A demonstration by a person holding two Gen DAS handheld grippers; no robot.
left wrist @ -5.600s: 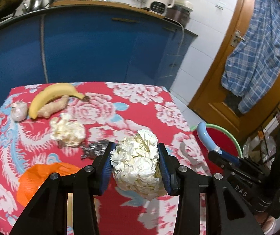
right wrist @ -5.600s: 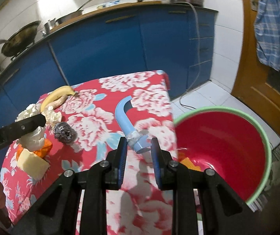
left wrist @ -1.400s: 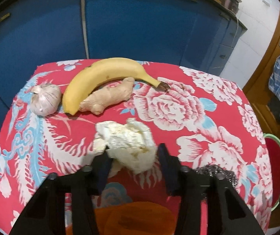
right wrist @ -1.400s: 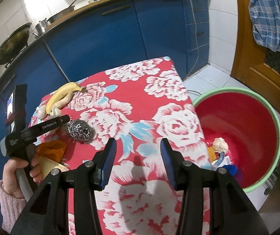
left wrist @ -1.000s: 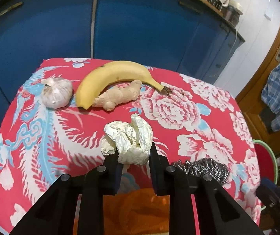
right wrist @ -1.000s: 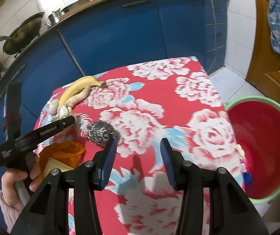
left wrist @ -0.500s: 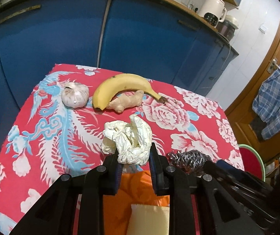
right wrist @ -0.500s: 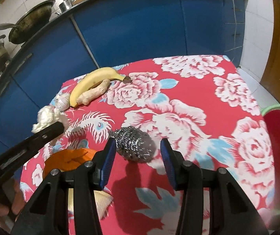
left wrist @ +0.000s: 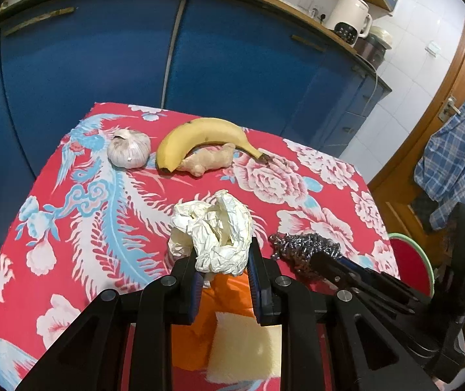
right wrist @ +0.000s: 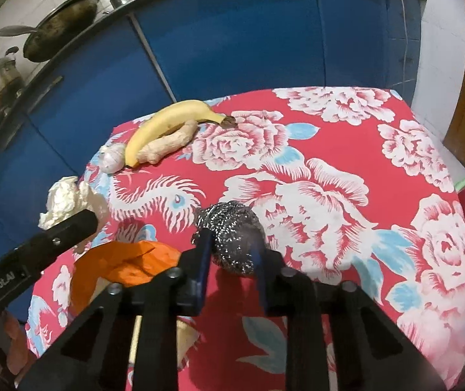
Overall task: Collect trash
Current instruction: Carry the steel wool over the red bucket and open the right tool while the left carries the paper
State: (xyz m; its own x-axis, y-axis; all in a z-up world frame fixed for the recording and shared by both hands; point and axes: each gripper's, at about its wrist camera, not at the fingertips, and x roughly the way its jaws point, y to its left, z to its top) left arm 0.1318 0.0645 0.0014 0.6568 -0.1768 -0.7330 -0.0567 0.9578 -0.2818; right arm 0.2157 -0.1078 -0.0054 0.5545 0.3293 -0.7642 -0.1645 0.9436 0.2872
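My left gripper (left wrist: 222,255) is shut on a crumpled white paper ball (left wrist: 214,231), held a little above the red flowered tablecloth (left wrist: 69,228). The right wrist view shows that ball (right wrist: 66,202) at the left, at the tip of the left gripper (right wrist: 84,220). My right gripper (right wrist: 232,244) is down at the table with its jaws closing on a steel wool scrubber (right wrist: 232,231); both pads touch the scrubber's sides. The scrubber (left wrist: 304,249) also shows right of the paper ball. A red bucket with a green rim (left wrist: 408,239) stands beyond the table's right edge.
A banana (left wrist: 200,133), a ginger root (left wrist: 208,161) and a garlic bulb (left wrist: 129,153) lie at the far side of the table. An orange wrapper (right wrist: 128,260) and a pale yellow sponge (left wrist: 242,348) lie near the front. Blue cabinets stand behind; a door is at the right.
The right gripper moved left from the bucket to the scrubber and its jaws narrowed around it. The left gripper closed on the paper ball and drew back and up with it.
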